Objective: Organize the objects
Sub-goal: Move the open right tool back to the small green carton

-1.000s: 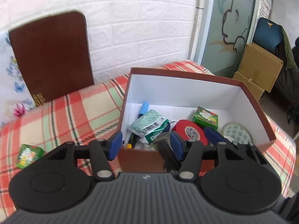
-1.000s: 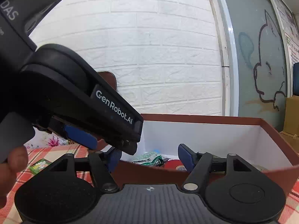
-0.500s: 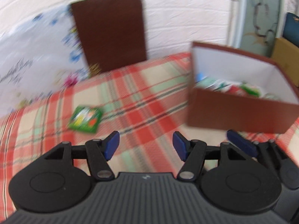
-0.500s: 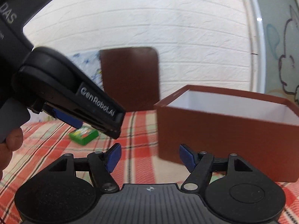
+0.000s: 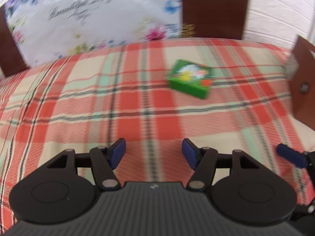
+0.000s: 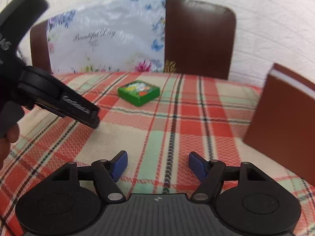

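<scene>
A small green box (image 5: 190, 79) lies flat on the plaid tablecloth (image 5: 98, 106), ahead and a little right of my left gripper (image 5: 153, 153), which is open and empty. It also shows in the right wrist view (image 6: 138, 92), ahead and left of my right gripper (image 6: 157, 164), also open and empty. The brown storage box (image 6: 283, 116) stands at the right; only its corner (image 5: 303, 84) shows in the left wrist view. The left gripper's body (image 6: 59, 100) crosses the left of the right wrist view.
Two dark brown chair backs (image 6: 198, 37) stand behind the table against a white brick wall. A floral plastic sheet (image 6: 106, 37) hangs between them. A fingertip of the right gripper (image 5: 291, 157) shows at the lower right of the left wrist view.
Both grippers have swung left, away from the brown box and toward the green box. The brown box has slid to the right edge of both views. Both stay open.
</scene>
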Available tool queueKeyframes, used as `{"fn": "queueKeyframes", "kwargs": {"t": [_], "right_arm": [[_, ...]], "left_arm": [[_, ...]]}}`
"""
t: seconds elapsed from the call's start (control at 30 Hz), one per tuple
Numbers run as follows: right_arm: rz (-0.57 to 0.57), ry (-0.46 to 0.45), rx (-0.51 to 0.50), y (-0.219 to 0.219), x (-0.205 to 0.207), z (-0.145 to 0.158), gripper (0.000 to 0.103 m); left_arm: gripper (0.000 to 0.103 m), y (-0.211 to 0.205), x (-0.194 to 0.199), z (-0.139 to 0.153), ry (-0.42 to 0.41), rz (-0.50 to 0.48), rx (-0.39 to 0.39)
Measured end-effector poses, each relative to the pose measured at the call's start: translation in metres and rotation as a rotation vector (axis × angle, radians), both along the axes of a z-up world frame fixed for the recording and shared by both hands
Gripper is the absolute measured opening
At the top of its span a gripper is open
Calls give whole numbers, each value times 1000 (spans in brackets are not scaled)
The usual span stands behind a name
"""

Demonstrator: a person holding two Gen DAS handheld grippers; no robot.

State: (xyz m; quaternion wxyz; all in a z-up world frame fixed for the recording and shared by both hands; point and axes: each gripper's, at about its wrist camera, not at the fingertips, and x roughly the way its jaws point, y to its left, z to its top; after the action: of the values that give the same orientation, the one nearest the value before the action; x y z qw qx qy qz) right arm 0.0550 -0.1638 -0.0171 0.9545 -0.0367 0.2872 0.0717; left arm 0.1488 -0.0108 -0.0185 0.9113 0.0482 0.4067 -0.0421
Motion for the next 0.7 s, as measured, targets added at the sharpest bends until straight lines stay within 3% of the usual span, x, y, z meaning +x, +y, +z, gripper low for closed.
{"fn": "queueKeyframes", "kwargs": {"t": [0.2, 0.27, 0.37, 0.5, 0.7], "right_arm": [[24, -1, -28, 16, 33, -4, 81], [40, -3, -38, 22, 51, -5, 85], [44, 2, -37, 26, 80, -7, 91], [25, 29, -2, 26, 114, -9, 101], [71, 17, -21, 39, 145, -11, 101]], "left_arm": [[78, 30, 15, -8, -45, 55, -15], [87, 37, 20, -10, -55, 73, -19], [94, 44, 25, -13, -75, 80, -21], [99, 49, 29, -18, -110, 88, -26], [103, 53, 28, -25, -167, 86, -41]]}}
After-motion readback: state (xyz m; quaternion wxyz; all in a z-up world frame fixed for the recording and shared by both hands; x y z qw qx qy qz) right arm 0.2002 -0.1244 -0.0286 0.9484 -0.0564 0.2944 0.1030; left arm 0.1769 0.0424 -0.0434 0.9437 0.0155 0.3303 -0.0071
